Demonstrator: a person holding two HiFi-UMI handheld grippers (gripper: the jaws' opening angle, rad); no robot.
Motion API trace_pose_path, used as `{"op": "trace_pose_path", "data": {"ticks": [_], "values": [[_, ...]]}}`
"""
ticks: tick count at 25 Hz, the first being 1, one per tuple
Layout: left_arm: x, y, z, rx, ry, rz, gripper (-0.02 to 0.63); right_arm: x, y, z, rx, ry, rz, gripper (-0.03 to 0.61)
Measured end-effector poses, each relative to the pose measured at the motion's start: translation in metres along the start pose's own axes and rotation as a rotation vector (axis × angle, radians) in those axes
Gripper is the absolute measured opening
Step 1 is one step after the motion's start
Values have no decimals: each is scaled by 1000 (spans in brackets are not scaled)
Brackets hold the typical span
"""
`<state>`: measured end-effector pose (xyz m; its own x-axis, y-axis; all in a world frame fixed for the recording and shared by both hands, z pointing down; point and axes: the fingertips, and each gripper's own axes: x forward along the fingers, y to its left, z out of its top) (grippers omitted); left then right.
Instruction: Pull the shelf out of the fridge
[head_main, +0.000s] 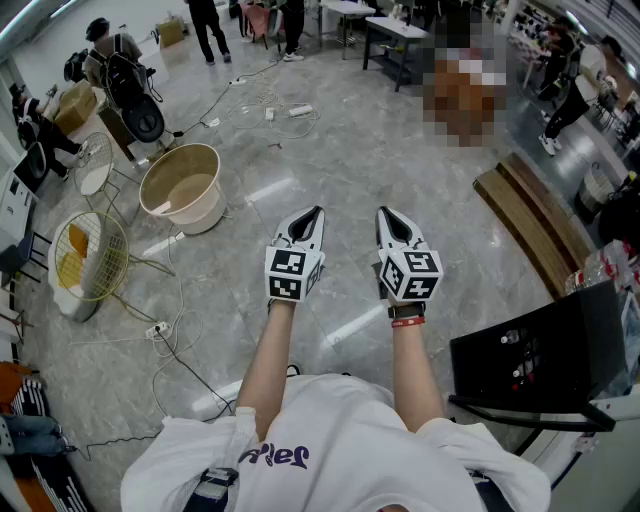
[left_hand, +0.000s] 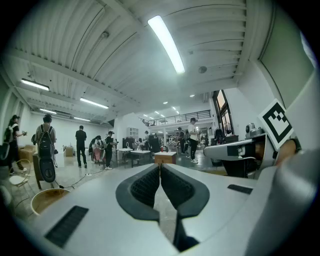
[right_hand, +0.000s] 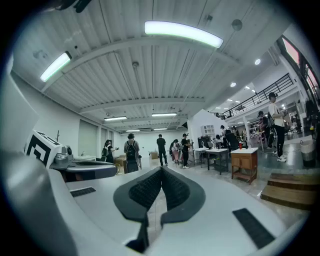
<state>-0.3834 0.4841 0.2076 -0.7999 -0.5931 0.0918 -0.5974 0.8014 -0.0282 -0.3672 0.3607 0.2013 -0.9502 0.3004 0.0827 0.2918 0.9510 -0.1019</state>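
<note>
No fridge or shelf shows in any view. In the head view my left gripper (head_main: 316, 211) and right gripper (head_main: 384, 212) are held out side by side at level over the grey marble floor, a hand's width apart. Both are shut with their tips meeting and nothing between them. The left gripper view shows its black ribbed pads (left_hand: 148, 186) closed tip to tip at the left gripper (left_hand: 160, 166), facing a large hall. In the right gripper view the right gripper (right_hand: 161, 170) is likewise closed and empty.
A beige tub (head_main: 183, 187) and a wire basket (head_main: 88, 256) stand on the floor at left, with cables (head_main: 170, 330) trailing. A black chair (head_main: 545, 358) is close at right, wooden steps (head_main: 535, 222) beyond it. People and tables (head_main: 392, 35) fill the far hall.
</note>
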Motion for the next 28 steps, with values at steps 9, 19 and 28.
{"op": "trace_pose_path", "data": {"ticks": [9, 19, 28], "values": [[13, -25, 5, 8, 8, -18, 26, -12, -31, -2, 106, -5, -52, 14], [73, -75, 5, 17, -15, -241, 26, -28, -78, -24, 161, -17, -190, 14], [119, -131, 0, 32, -19, -553, 26, -59, -112, -33, 170, -62, -460, 11]]}}
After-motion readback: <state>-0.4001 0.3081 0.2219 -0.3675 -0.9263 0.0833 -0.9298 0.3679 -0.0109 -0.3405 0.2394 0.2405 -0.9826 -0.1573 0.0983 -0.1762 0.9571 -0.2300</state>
